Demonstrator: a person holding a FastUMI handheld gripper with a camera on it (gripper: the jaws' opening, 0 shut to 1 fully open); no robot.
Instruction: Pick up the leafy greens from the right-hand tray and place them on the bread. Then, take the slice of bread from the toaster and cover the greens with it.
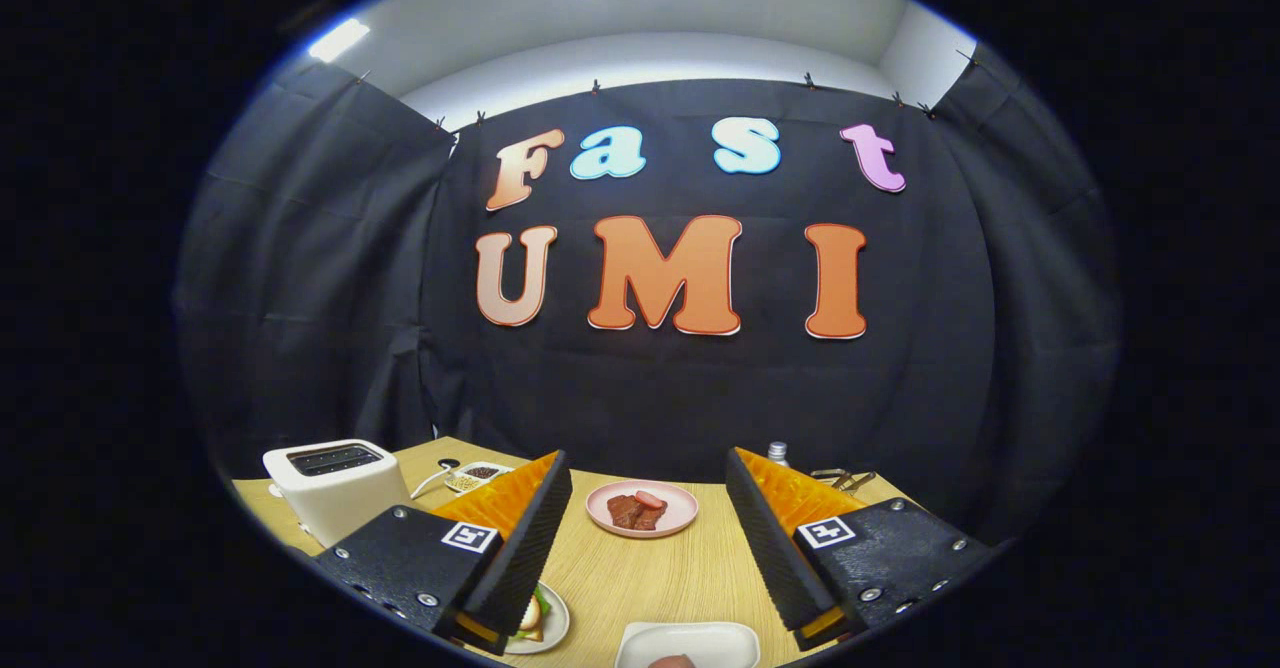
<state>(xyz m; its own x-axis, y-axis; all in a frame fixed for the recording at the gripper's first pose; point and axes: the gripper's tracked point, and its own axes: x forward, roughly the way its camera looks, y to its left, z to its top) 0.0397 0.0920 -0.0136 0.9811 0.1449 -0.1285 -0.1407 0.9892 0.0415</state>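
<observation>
Tool [648,548] above the wooden table [640,578], fingers spread apart, gripping nothing.
White toaster [335,488] at the far left corner; pink plate [642,508] of meat slices beyond the fingers.

Gripper [648,538] at lower centre of frame | fingers [525,538] spread wide apart, ridged pads facing inward | nothing held between them | raised, pointing level and forward

Black claw [648,533], orange ribbed fingers [520,508], square markers
</observation>
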